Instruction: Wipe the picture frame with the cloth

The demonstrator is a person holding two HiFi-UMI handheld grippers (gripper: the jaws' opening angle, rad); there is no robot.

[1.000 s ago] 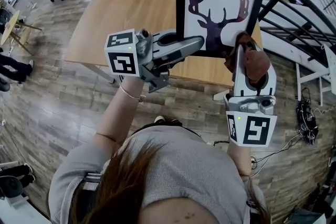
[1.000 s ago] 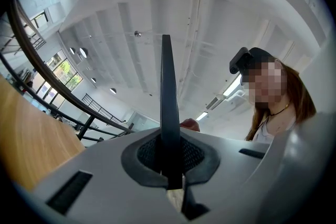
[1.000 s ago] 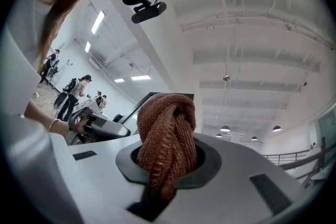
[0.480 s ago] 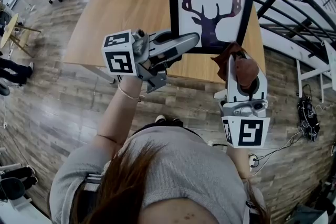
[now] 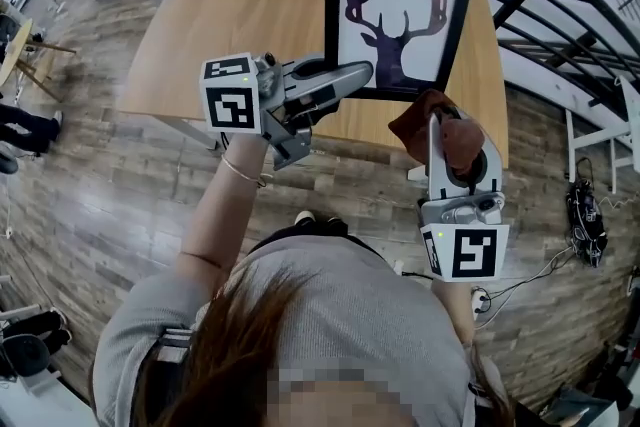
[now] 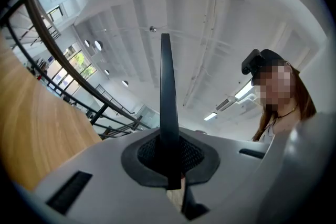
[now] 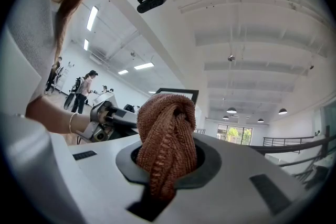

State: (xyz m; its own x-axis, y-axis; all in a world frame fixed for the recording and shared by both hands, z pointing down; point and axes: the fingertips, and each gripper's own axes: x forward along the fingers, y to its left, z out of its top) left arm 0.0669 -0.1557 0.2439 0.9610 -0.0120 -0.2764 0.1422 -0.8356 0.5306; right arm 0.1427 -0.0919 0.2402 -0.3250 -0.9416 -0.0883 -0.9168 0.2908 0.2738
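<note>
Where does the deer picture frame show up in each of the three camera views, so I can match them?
Head view: the picture frame is at top centre, with the left gripper clamped on its lower left corner.
Left gripper view: it is edge-on, a thin dark strip rising from the shut jaws.
Right gripper view: only its top corner shows, behind the cloth.
Shared landmark: the black railing.

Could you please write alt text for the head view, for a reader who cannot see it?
Seen from above, a person's left gripper clamps the lower left corner of a black picture frame with a deer-head print, over a wooden table. The right gripper holds a bunched brown cloth near the frame's lower right corner.
</note>
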